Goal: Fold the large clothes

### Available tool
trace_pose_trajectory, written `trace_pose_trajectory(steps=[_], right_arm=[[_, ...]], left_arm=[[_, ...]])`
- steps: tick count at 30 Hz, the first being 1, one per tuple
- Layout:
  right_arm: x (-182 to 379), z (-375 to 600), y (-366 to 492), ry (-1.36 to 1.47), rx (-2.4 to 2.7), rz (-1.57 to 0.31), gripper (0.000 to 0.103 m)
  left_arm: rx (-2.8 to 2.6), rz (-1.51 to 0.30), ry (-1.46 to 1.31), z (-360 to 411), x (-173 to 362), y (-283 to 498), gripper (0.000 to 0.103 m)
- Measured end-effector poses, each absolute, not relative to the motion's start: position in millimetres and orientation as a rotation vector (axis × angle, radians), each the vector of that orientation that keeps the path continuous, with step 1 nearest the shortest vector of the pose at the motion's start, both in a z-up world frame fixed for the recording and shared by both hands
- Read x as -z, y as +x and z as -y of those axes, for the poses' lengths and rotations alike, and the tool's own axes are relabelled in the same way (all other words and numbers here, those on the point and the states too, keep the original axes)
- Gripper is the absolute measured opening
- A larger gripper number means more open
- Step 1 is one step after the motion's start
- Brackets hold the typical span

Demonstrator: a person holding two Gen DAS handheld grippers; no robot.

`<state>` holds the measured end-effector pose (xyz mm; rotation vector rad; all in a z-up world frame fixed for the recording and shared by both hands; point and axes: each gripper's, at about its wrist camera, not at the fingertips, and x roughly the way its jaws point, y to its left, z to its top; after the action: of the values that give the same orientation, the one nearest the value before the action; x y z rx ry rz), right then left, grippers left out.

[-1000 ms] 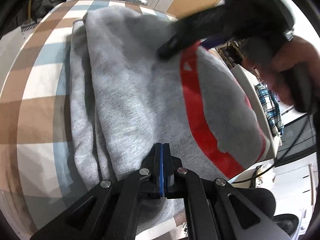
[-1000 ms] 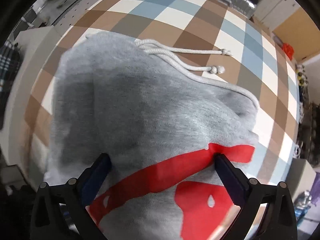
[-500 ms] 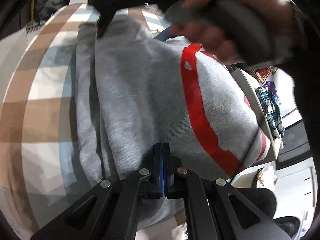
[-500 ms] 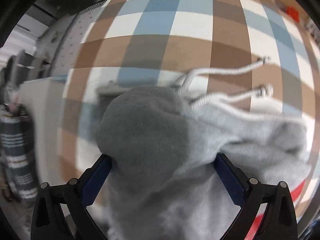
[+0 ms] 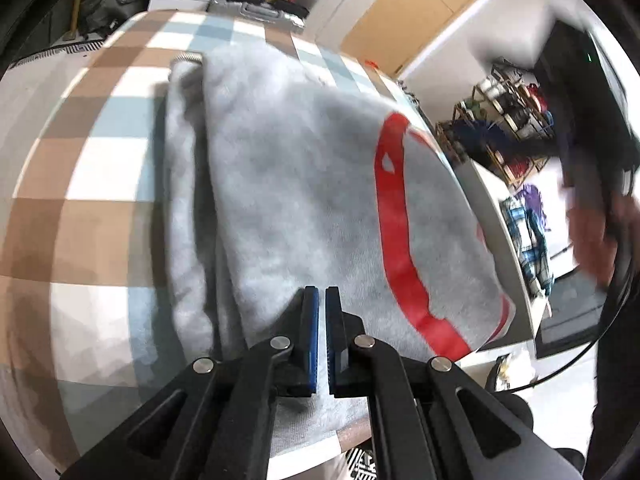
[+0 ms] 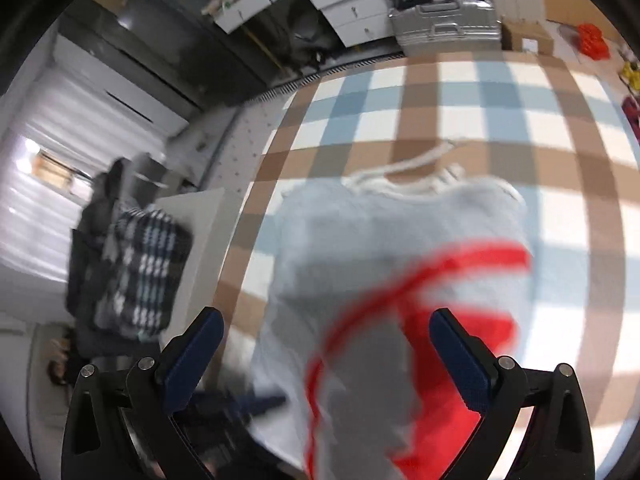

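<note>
We see a checked brown, blue and white tablecloth (image 5: 100, 168), with cabinets (image 6: 352, 12) at twelve o'clock. The folded grey hoodie (image 5: 288, 184) lies on it, beneath our closed left gripper (image 5: 321, 300) and wide, empty right gripper (image 6: 324, 344).

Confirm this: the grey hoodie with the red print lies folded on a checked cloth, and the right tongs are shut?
Not quite. In the right wrist view the right tongs stand wide open over the grey hoodie. The checked cloth is right.
</note>
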<state>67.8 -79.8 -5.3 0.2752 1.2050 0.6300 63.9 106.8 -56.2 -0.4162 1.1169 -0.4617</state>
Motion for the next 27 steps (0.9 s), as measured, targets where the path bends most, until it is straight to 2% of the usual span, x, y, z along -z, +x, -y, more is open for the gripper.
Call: trace_pose_trajectory(steps=[4, 6, 11, 18, 23, 27], right_arm=[[44, 135, 35, 0.375, -0.602, -1.221, 0.103], [62, 145, 21, 0.340, -0.594, -1.235, 0.103], [80, 107, -14, 0.004, -0.540, -1.211, 0.103], [118, 81, 2, 0.027, -0.585, -1.322, 0.102], [109, 54, -11, -0.128, -0.539, -1.217, 0.102], [100, 71, -7, -0.040, -0.591, -1.230, 0.103]], left_arm=[[0.463, -1.131, -0.435, -114, 48, 63, 0.000], [0.462, -1.143, -0.384, -108, 44, 62, 0.001], [0.436, -1.183, -0.332, -91, 45, 64, 0.001], [0.340, -1.250, -0.361, -104, 57, 66, 0.001], [0.306, -1.262, -0.326, -117, 53, 59, 0.001], [0.291, -1.264, -0.367, -128, 52, 63, 0.001]])
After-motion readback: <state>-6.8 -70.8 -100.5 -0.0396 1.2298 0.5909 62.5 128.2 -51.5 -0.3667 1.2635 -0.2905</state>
